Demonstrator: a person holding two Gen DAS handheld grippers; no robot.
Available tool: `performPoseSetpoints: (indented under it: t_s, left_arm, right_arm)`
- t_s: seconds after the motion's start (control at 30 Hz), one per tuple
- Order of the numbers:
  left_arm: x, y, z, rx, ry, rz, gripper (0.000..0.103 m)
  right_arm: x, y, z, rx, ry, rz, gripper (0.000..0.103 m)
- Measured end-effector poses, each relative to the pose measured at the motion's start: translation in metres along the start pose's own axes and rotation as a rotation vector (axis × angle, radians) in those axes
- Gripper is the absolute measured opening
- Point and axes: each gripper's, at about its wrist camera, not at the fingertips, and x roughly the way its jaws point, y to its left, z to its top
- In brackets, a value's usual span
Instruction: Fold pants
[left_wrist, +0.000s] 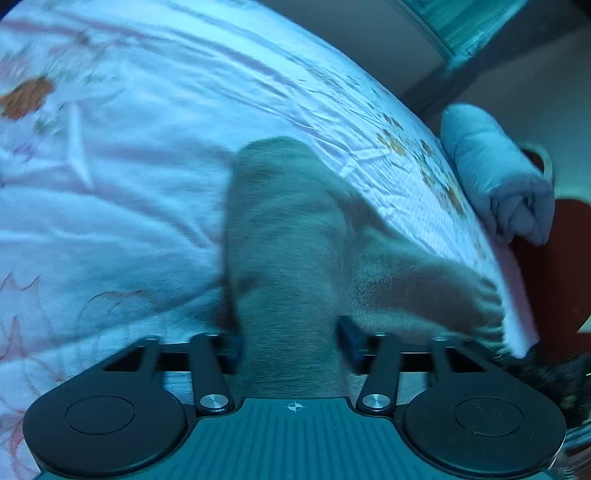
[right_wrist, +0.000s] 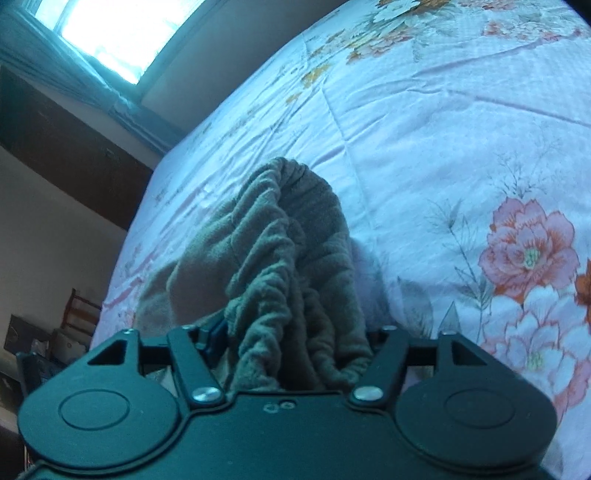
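Note:
The pants (left_wrist: 288, 236) are grey-brown fleece, hanging over a floral bed sheet (left_wrist: 129, 184). My left gripper (left_wrist: 290, 343) is shut on a smooth part of the pants, which stretches forward and off to the right. In the right wrist view my right gripper (right_wrist: 291, 343) is shut on the gathered elastic waistband of the pants (right_wrist: 280, 258), which bunches up in thick folds between the jaws. The fingertips of both grippers are hidden by the cloth. The left view is blurred by motion.
The pink-white floral sheet (right_wrist: 461, 147) covers the bed under both grippers. A rolled light-blue cloth (left_wrist: 495, 173) lies at the bed's right edge, by something red-brown (left_wrist: 554, 277). A window (right_wrist: 110, 33), dark furniture (right_wrist: 66, 147) and a chair (right_wrist: 79, 314) stand left of the bed.

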Motion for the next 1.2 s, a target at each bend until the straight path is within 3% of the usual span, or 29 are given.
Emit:
performPoseSetpoints:
  t_s: [0.1, 0.17, 0.23, 0.3, 0.5, 0.63, 0.83, 1.03, 1.07, 1.1, 1.13, 1.2]
  left_arm:
    - [0.001, -0.007, 0.0, 0.072, 0.009, 0.031, 0.037]
    - [-0.001, -0.01, 0.002, 0.064, -0.001, 0.032, 0.03]
    - [-0.007, -0.018, 0.002, 0.086, -0.027, 0.02, 0.026]
    - [-0.014, -0.024, 0.002, 0.099, -0.052, 0.009, 0.024]
    - [-0.035, -0.037, 0.026, 0.074, -0.146, -0.05, 0.023]
    - [-0.038, -0.043, 0.074, 0.081, -0.199, -0.059, 0.023]
    - [-0.01, -0.039, 0.152, 0.184, -0.223, 0.026, 0.023]
    - [0.053, -0.017, 0.178, 0.24, -0.158, 0.13, 0.025]
    - [0.062, -0.01, 0.176, 0.234, -0.147, 0.143, 0.03]
    - [0.067, -0.008, 0.174, 0.232, -0.144, 0.147, 0.042]
    - [0.07, -0.005, 0.171, 0.224, -0.147, 0.158, 0.051]
    - [0.069, -0.001, 0.167, 0.209, -0.161, 0.198, 0.085]
  right_arm:
    - [0.016, -0.005, 0.003, 0.003, 0.035, 0.026, 0.066]
    - [0.02, -0.003, 0.006, 0.005, 0.058, 0.045, 0.062]
    - [0.015, -0.008, 0.007, 0.052, 0.068, 0.111, 0.038]
    - [0.003, -0.003, 0.005, 0.046, 0.051, 0.132, 0.035]
    - [-0.016, 0.037, 0.015, -0.018, -0.025, 0.18, 0.032]
    - [-0.014, 0.066, 0.048, -0.05, -0.08, 0.215, 0.032]
    - [0.036, 0.078, 0.106, -0.028, -0.108, 0.244, 0.032]
    - [0.111, 0.062, 0.128, 0.01, -0.062, 0.178, 0.033]
    - [0.12, 0.058, 0.129, 0.013, -0.054, 0.145, 0.034]
    - [0.129, 0.054, 0.129, 0.013, -0.048, 0.105, 0.038]
    - [0.136, 0.05, 0.129, 0.019, -0.036, 0.066, 0.049]
    - [0.144, 0.045, 0.128, 0.021, -0.018, -0.002, 0.059]
